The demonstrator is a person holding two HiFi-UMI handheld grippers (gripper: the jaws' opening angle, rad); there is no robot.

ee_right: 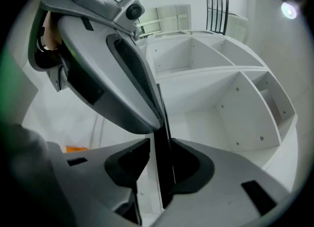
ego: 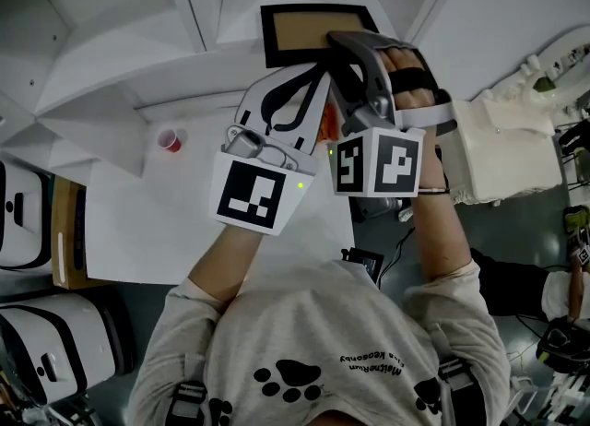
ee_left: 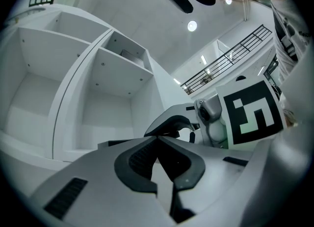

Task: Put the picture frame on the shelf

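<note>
The picture frame (ego: 312, 31), black with a brown cardboard middle, stands upright inside the white shelf unit (ego: 138, 55). My right gripper (ego: 355, 44) reaches to the frame's right part. In the right gripper view the frame's thin dark edge (ee_right: 167, 164) runs between the jaws of the right gripper (ee_right: 162, 145), which stand open with a narrow gap on the left side. My left gripper (ego: 309, 78) sits just left of the right one, its tip close to the frame. In its own view the left gripper (ee_left: 158, 140) is shut on nothing.
A small red cup (ego: 170, 141) stands on the white table (ego: 184, 221) at the left. White curved shelf compartments (ee_right: 230, 98) fill the background. White appliances (ego: 37, 203) and a cardboard piece (ego: 66, 230) lie at the left, a white foam block (ego: 502, 152) at the right.
</note>
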